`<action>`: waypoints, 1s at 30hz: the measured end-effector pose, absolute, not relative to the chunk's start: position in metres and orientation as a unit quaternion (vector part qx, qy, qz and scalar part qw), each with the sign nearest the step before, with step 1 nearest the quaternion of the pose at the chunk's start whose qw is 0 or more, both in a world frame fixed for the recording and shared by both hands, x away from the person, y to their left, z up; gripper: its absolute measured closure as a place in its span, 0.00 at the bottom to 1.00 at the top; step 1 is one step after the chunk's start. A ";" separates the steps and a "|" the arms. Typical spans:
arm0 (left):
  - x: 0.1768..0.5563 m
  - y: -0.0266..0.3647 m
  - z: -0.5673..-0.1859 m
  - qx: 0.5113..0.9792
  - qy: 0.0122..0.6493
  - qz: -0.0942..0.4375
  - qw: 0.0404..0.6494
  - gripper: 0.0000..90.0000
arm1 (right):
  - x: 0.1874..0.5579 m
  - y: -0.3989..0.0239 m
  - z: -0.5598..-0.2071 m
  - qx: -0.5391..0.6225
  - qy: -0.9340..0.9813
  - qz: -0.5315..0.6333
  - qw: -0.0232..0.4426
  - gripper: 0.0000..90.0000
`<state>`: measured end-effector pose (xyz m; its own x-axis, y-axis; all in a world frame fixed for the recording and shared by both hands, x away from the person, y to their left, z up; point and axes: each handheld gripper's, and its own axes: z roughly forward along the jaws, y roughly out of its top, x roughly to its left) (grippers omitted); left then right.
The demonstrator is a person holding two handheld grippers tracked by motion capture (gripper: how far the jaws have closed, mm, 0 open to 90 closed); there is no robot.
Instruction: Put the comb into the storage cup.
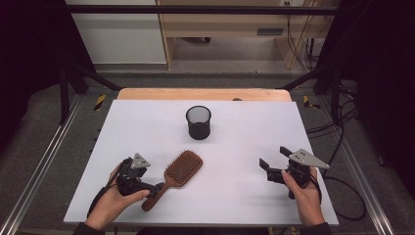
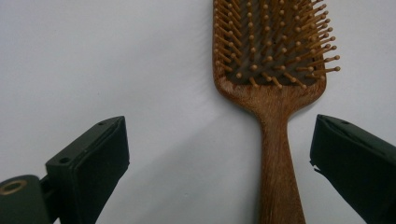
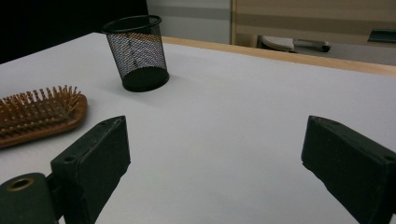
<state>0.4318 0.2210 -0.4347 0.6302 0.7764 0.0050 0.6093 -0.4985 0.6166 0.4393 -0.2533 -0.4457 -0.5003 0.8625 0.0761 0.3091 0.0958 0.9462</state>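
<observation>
- High view first: the wooden hairbrush (image 1: pixel 178 172) is lying flat on the white table (image 1: pixel 235 196), bristles facing up, near the front edge and left of the middle.
- Its handle is pointing toward the person and its wide head is pointing away, toward the black mesh cup (image 1: pixel 198 122).
- The left gripper (image 1: pixel 155 188) is sitting right at the brush handle, held by the person's left hand (image 1: pixel 111 201).
- Looking along the left gripper view, its jaws are standing wide apart with the handle (image 2: pixel 279 177) lying between them, closer to the jaw on that view's right side. Neither jaw is touching the wood.
- The right gripper (image 1: pixel 272 162) is hovering well to the right of the brush, held by the right hand (image 1: pixel 304 193). Its jaws are spread wide too, and nothing is sitting between them except bare table.
- Farther back than the brush, the mesh cup is standing upright and well apart from the brush head.
- From the right gripper view, the brush head (image 3: pixel 39 114) is showing low at the left, with the cup (image 3: pixel 137 52) standing beyond it.
</observation>
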 end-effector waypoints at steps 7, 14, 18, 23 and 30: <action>0.432 0.218 -0.442 0.861 0.406 0.129 0.277 0.06 | 0.439 -0.253 -0.446 0.425 0.691 0.521 0.265 0.09; 0.432 0.216 -0.443 0.867 0.402 0.125 0.267 0.06 | 0.440 -0.252 -0.447 0.424 0.695 0.518 0.263 0.09; 0.432 0.214 -0.445 0.871 0.399 0.117 0.261 0.06 | 0.440 -0.252 -0.448 0.425 0.696 0.517 0.262 0.09; 0.435 0.209 -0.447 0.875 0.399 0.113 0.251 0.07 | 0.440 -0.251 -0.448 0.425 0.697 0.516 0.261 0.09; 0.438 0.199 -0.446 0.881 0.391 0.109 0.241 0.10 | 0.441 -0.251 -0.448 0.423 0.699 0.515 0.260 0.09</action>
<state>0.4383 0.1990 -0.4461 0.6702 0.7422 0.0044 0.6367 -0.5780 0.5105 0.4409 -0.2511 -0.4480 -0.5064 0.8592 0.0727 0.3246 0.1119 0.9392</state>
